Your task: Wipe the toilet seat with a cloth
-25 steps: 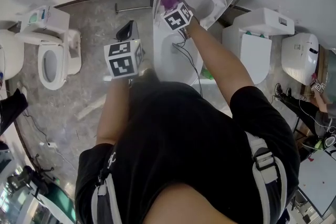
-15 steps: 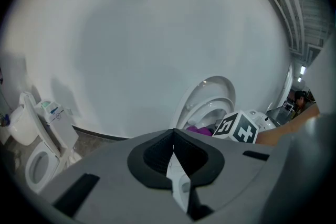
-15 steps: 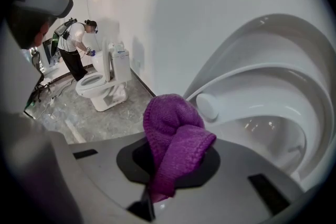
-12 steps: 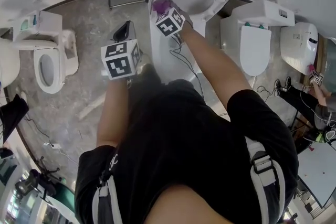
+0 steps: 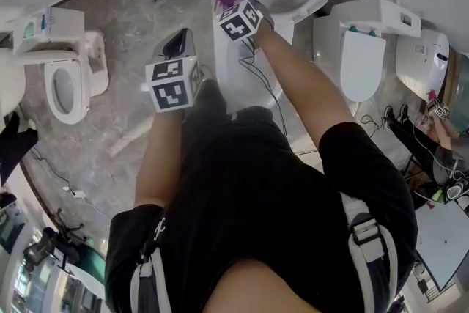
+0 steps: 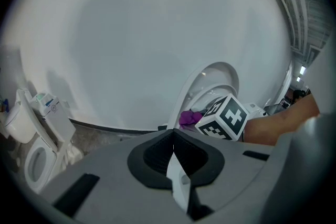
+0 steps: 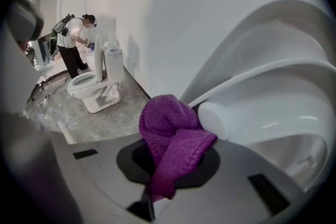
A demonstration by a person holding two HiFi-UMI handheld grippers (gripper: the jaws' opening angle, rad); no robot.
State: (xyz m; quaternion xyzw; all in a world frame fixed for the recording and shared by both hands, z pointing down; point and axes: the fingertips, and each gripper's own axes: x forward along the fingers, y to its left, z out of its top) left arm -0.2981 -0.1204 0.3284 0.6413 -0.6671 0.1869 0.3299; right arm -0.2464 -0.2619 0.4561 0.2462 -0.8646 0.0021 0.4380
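Grey marbled flooring (image 5: 117,128) is running under the whole room, and a plain white wall (image 6: 157,29) is rising behind it. Well to the left of the left claw (image 6: 173,147), a white toilet (image 5: 64,84) is standing on that floor. The left claw is hanging above the floor with its jaws pressed together on nothing. To its right, the right claw (image 7: 170,168) is clamping a purple cloth (image 7: 168,126). The cloth is bunching up ahead of the jaws, just beside a white bumper (image 7: 214,119) on the raised toilet seat (image 7: 273,78). Further right of that claw, another white toilet (image 5: 363,48) is standing against the wall.
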